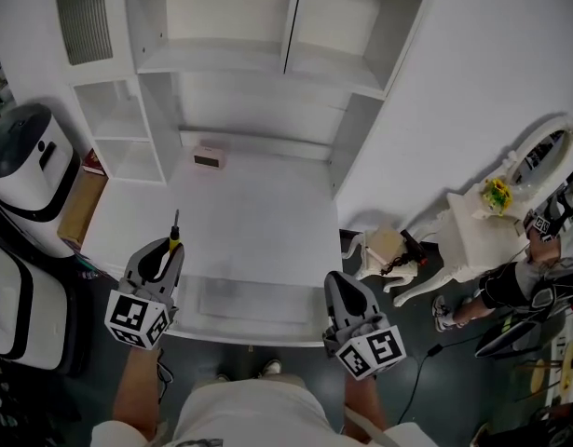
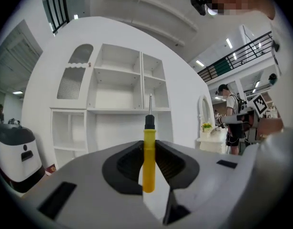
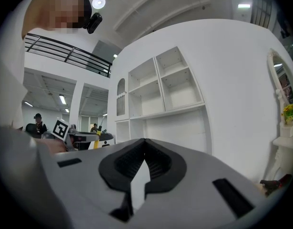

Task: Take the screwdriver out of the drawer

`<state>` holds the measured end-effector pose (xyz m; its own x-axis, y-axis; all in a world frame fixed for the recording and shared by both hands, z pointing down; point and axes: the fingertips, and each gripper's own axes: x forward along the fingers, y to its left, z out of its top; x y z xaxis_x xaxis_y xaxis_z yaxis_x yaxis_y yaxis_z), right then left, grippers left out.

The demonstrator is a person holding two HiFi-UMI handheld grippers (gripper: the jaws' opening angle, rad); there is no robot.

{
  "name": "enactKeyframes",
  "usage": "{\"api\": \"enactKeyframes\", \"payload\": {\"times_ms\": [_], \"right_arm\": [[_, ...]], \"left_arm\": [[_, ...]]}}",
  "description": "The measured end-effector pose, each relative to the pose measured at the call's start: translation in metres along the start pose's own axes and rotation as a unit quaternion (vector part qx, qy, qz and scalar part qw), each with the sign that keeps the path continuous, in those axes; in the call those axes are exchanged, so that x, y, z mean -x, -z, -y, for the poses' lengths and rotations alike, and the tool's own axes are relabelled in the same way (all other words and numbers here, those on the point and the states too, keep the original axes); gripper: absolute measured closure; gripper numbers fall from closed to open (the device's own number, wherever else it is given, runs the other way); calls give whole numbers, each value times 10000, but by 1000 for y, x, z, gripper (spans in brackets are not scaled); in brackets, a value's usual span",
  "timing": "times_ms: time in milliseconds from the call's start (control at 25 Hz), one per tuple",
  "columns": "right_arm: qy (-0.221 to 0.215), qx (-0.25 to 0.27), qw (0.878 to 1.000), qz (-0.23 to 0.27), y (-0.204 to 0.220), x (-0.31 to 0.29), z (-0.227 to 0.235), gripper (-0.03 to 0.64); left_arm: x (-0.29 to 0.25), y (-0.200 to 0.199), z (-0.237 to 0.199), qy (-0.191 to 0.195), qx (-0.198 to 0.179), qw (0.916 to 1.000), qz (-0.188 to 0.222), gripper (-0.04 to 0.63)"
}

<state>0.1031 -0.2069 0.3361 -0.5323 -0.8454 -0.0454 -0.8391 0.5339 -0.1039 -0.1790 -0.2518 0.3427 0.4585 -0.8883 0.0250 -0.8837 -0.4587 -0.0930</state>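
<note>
Above the near left corner of the white surface [image 1: 267,222], the screwdriver [image 2: 148,156] hangs in the air, clamped in the left hand-held gripper [image 1: 170,254] and clear of the desktop. No open drawer can be picked out for certain in these views. The jaws press on the yellow handle from both sides, roughly along its lower half, with the black collar and thin metal shaft standing free above them. The long axis runs upright, crosswise to the line the gripper points along: tip up, butt end down. In the head view it reads as a short spike rising from the jaw tips on the side towards the shelf unit [image 1: 230,54]. It is probably light and quite stiff, so weight is no worry. The smooth round plastic is the weak point, since a handle pinched between two pads could swivel or slide if knocked. The thick middle of the handle looks the sound place to hold — not the slim shaft, which would give the pads little to bite. The right hand-held gripper [image 3: 144,149] hovers beside it over the front edge, its jaws drawn together at the tips with nothing between them.
</note>
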Motion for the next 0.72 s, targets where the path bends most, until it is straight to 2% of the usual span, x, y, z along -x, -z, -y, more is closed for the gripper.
{"api": "enactKeyframes", "payload": {"times_ms": [400, 720], "right_arm": [[-28, 174, 9996, 241, -29, -9, 6, 606], [127, 182, 9992, 340, -40, -1, 16, 606]], "left_arm": [[47, -68, -25, -595, -127, 9949, 808, 514], [80, -91, -35, -976, -115, 9868, 1286, 514]]}}
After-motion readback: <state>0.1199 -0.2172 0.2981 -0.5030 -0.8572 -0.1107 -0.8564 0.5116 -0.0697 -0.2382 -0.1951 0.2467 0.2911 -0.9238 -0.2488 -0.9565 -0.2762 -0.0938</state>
